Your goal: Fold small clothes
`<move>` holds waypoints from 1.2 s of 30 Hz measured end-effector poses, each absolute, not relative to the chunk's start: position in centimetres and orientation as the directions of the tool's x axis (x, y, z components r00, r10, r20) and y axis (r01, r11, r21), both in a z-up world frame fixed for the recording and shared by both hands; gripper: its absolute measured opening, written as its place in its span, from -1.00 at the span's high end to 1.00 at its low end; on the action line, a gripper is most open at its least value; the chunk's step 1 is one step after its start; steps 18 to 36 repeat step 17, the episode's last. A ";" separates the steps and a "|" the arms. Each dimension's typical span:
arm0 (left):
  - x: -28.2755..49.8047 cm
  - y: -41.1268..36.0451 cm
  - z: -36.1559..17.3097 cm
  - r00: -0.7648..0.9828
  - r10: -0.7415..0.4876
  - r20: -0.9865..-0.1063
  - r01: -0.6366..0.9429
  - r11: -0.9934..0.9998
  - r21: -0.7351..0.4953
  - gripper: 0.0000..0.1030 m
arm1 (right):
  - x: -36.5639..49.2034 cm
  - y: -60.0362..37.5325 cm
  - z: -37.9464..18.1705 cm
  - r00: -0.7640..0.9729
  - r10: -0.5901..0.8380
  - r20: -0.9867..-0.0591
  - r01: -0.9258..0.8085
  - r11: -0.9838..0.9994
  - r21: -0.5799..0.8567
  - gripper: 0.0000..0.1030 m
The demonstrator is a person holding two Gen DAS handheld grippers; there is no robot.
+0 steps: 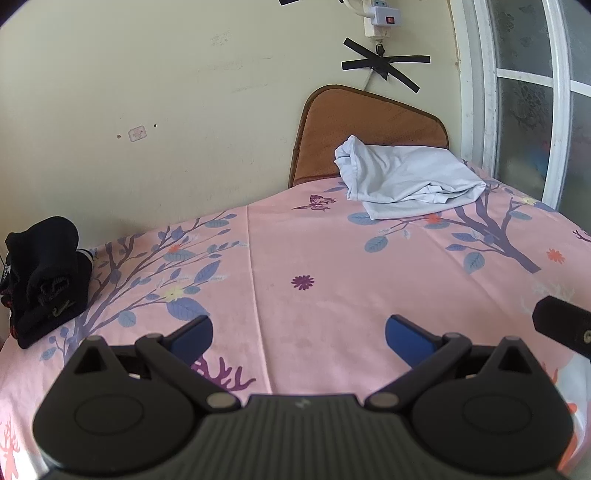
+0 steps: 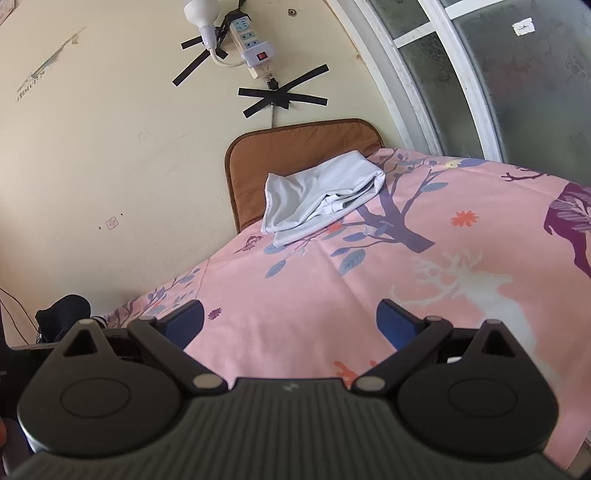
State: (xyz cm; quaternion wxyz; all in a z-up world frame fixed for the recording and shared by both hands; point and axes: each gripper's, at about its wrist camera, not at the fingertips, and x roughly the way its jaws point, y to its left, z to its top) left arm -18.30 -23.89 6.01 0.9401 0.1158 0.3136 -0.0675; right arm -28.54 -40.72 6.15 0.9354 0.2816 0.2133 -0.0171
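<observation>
While both jaws are spread wide and empty, the left hand-held gripper (image 1: 298, 334) and right hand-held gripper (image 2: 290, 320) are held over the pink sheet (image 1: 332, 258); pale folded garment (image 1: 406, 177) far right, black clothes (image 1: 44, 273) far left.

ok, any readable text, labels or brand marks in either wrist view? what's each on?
Nothing reads cleanly.
Wall: faint scribbled marks in both views, too faint to read.
Window pane sticker: a mark on it, too small to read.
Black clothes: pale print on the fabric, too blurred to read.
Left gripper and right gripper: a small pale logo on each body, no letters legible.
</observation>
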 end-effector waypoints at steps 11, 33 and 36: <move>-18.5 -25.2 6.0 0.793 -0.073 -0.605 0.224 0.958 0.178 -1.00 | -28.8 -41.5 6.0 0.913 0.082 -0.400 0.160 0.829 0.535 -0.96; -18.5 -25.1 6.4 0.775 -0.189 -0.603 0.301 0.949 0.089 -1.00 | -28.7 -41.6 6.0 0.911 0.073 -0.405 0.165 0.837 0.522 -0.96; -18.5 -25.1 6.4 0.775 -0.189 -0.603 0.301 0.949 0.089 -1.00 | -28.7 -41.6 6.0 0.911 0.073 -0.405 0.165 0.837 0.522 -0.96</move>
